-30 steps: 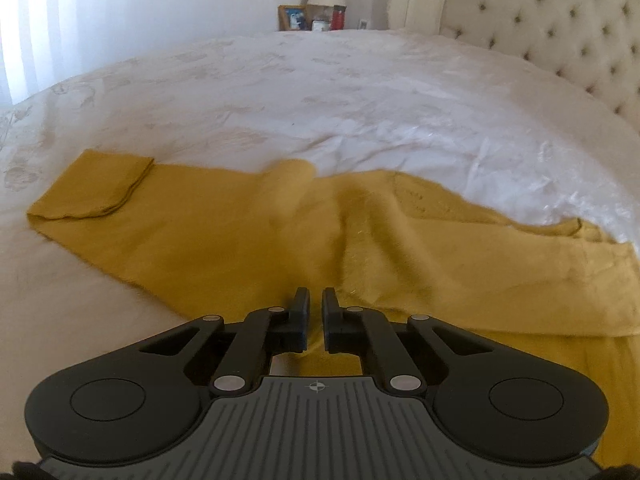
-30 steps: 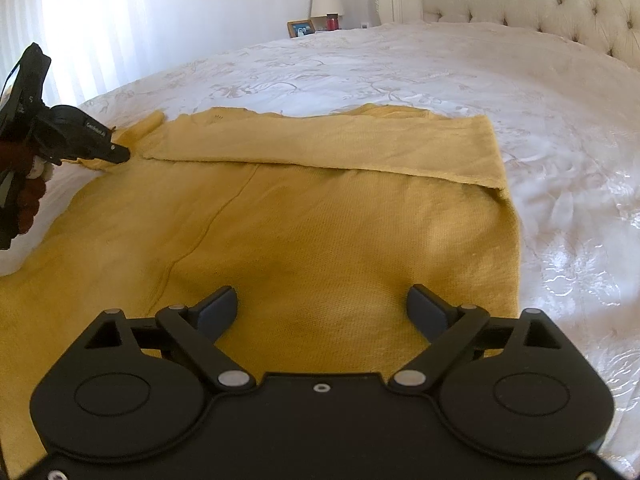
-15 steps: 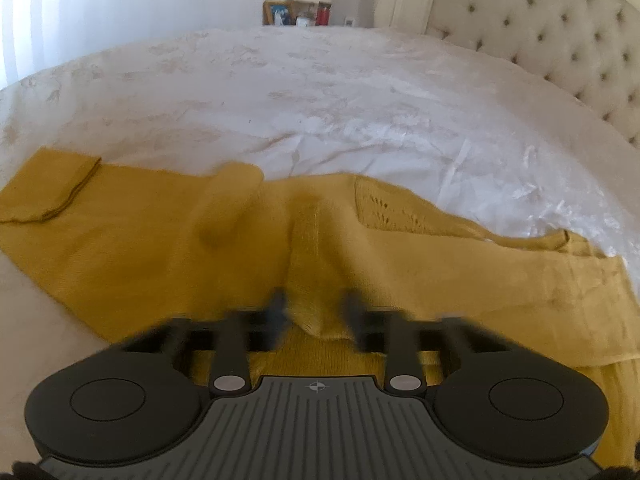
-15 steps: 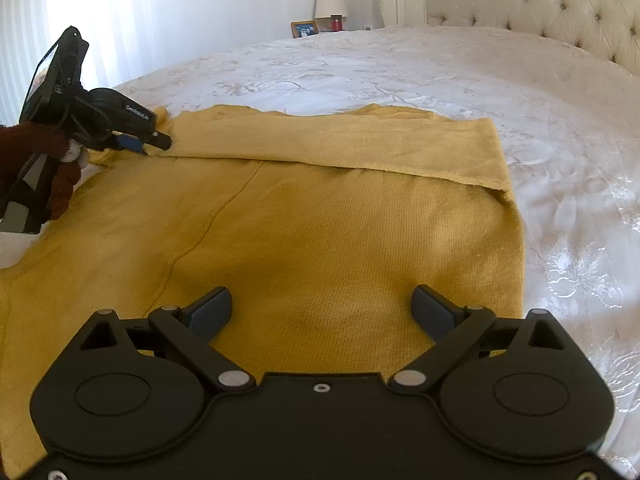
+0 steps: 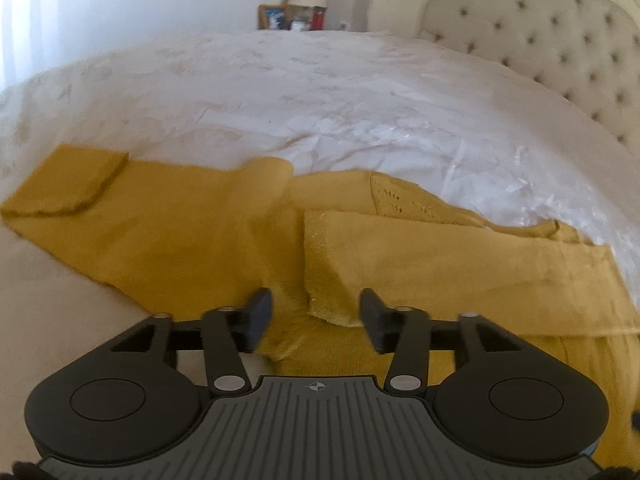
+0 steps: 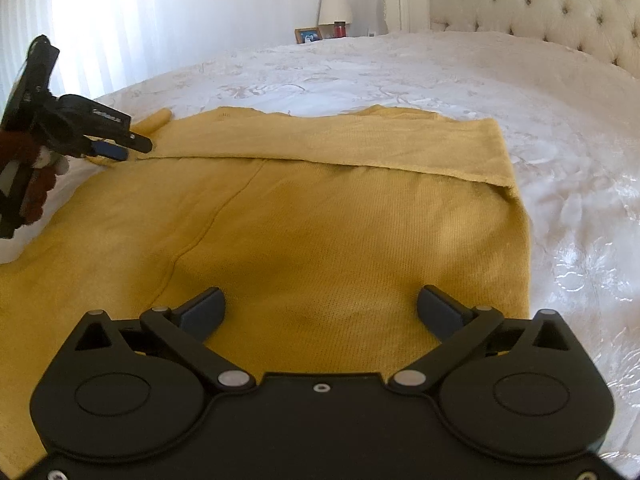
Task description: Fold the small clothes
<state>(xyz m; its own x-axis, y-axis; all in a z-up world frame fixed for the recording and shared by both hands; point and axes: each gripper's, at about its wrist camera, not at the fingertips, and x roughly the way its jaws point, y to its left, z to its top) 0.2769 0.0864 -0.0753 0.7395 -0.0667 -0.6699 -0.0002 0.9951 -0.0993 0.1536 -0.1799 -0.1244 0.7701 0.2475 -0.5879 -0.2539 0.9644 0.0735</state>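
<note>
A mustard-yellow knit sweater (image 6: pixel 340 220) lies flat on the white bedspread (image 6: pixel 520 92), its far edge folded over as a long band (image 6: pixel 340 140). In the left wrist view the sweater (image 5: pixel 180 240) spreads to the left with a sleeve cuff (image 5: pixel 68 184) turned back, and a folded flap (image 5: pixel 332 280) lies between the fingers. My left gripper (image 5: pixel 316 312) is open just above that flap; it also shows in the right wrist view (image 6: pixel 132 148) at the sweater's far left edge. My right gripper (image 6: pixel 320 308) is open and empty above the sweater's near middle.
A tufted cream headboard (image 6: pixel 540 4) stands at the right. A nightstand with a lamp (image 6: pixel 336 4), a picture frame (image 6: pixel 308 34) and a red jar sits beyond the bed. Bright curtains (image 6: pixel 120 20) fill the left background.
My left gripper has gone from shut to open, letting go of the sweater fold, which now lies flat. The right gripper has barely moved.
</note>
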